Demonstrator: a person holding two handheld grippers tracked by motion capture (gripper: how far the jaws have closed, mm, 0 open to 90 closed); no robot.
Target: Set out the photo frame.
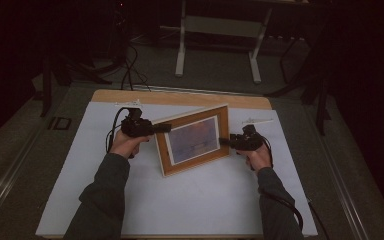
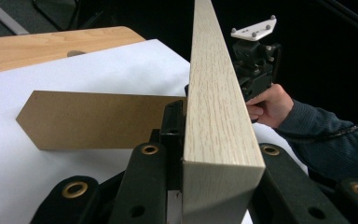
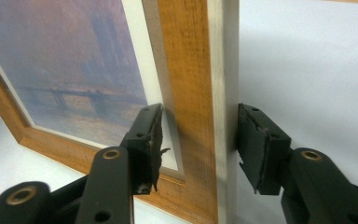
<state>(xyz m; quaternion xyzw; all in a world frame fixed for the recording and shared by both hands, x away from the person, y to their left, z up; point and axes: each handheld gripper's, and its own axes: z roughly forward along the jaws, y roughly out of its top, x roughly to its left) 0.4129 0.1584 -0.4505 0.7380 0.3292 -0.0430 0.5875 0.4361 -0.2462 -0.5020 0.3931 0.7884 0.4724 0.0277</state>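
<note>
Left gripper view: frame (image 2: 216,116) hides the right gripper (image 2: 256,70); grip seemingly clamped.

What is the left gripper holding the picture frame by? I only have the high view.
Observer: The left gripper is clamped across the picture frame on its pale side edge.
Operator: Anything behind the frame?
Observer: A brown easel back sticks out behind it, over the white sheet.
Operator: And the right gripper?
Observer: The right gripper straddles the frame's other side, one pad at the front and one at the back. I cannot tell whether they press.
</note>
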